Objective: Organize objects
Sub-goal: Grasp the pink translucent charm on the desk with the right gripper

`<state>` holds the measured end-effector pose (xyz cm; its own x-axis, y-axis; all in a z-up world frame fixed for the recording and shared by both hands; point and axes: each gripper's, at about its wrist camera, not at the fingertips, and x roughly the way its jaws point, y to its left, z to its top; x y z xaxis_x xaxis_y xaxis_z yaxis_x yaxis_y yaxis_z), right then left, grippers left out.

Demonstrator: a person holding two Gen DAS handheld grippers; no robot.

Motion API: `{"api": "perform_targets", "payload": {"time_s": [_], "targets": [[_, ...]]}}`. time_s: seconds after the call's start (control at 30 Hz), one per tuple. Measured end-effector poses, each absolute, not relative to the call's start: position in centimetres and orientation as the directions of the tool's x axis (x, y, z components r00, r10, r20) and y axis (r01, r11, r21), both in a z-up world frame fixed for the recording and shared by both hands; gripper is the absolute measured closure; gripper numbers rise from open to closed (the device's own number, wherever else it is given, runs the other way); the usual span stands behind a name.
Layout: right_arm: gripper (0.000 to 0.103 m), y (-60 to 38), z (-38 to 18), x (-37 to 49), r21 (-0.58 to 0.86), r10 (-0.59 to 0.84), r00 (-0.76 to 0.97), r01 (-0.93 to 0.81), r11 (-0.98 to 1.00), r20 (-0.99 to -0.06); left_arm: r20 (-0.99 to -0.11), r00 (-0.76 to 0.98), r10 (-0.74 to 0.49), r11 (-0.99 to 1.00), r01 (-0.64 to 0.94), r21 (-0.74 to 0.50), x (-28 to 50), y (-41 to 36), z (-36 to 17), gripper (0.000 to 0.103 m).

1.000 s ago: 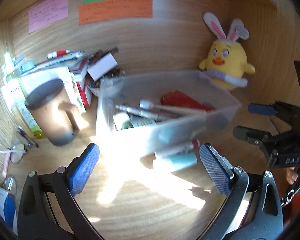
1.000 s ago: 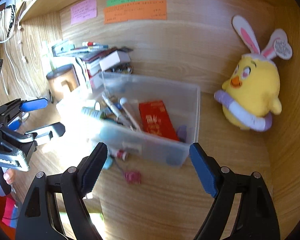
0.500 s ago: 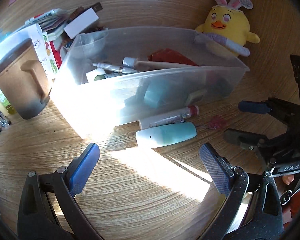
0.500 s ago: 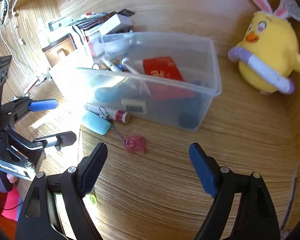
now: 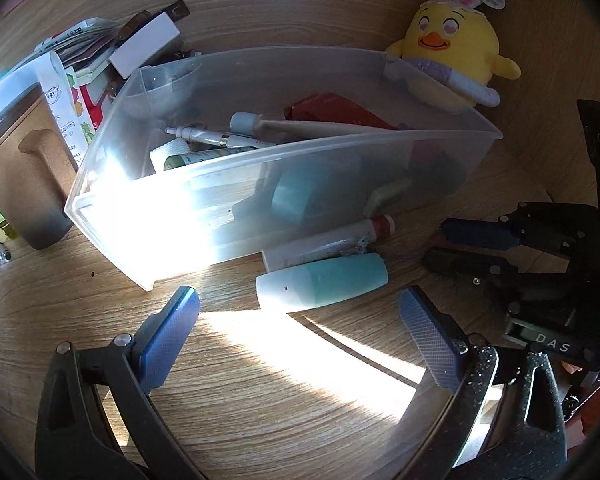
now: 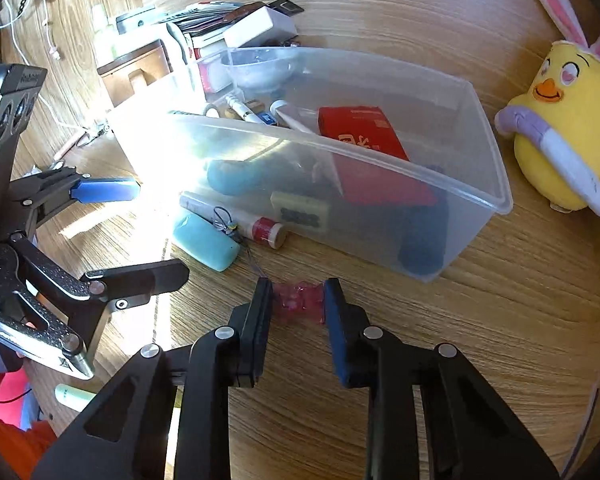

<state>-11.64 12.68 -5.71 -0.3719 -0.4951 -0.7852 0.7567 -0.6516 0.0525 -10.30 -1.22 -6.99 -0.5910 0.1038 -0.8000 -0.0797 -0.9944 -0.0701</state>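
**Pink charm pinched between the right jaws in front of the bin**

The pink charm (image 6: 298,301) lies on the wooden desk (image 6: 500,320), just in front of the clear plastic bin (image 6: 480,184). The right gripper (image 6: 296,300) has just been closing; its jaws now stand narrow with the charm between them, a pad against each side. A thin cord runs from the charm toward the white tube (image 6: 236,218) and teal case (image 6: 204,242) lying beside the bin's front wall.

The left gripper (image 5: 296,320) is spread wide and holds nothing, hanging above the desk just short of the teal case (image 5: 324,284).

Only the right wrist view shows the charm; in the left wrist view the right gripper's fingers (image 5: 480,236) hide it. The right wrist view also shows the red packet (image 6: 360,132) inside the bin more clearly. Both show the yellow plush chick (image 5: 452,52) beyond the bin.
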Motion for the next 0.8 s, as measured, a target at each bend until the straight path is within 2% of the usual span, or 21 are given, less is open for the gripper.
{"api": "perform_targets", "payload": {"time_s": [0.37,0.6,0.8], "targets": [[0.079,16.6,-3.3,-11.6,0.059,-0.512,-0.465,0.696,-0.715,-0.722,-0.817,-0.575,0.050,-0.997,-0.070,-0.012,-12.2,0.2,-7.7,0.001],[0.079,18.1,-1.8,-11.6,0.084,-0.536,-0.497,0.675,-0.733,-0.683,-0.828,-0.557,0.061,-0.996,-0.084,-0.017,-12.9,0.7,-8.0,0.002],[0.079,18.6,-0.7,-11.4,0.096,-0.554,-0.517,0.669,-0.737,-0.652,-0.812,-0.579,0.071,-0.997,-0.076,-0.032,-12.4,0.1,-7.7,0.020]]}}
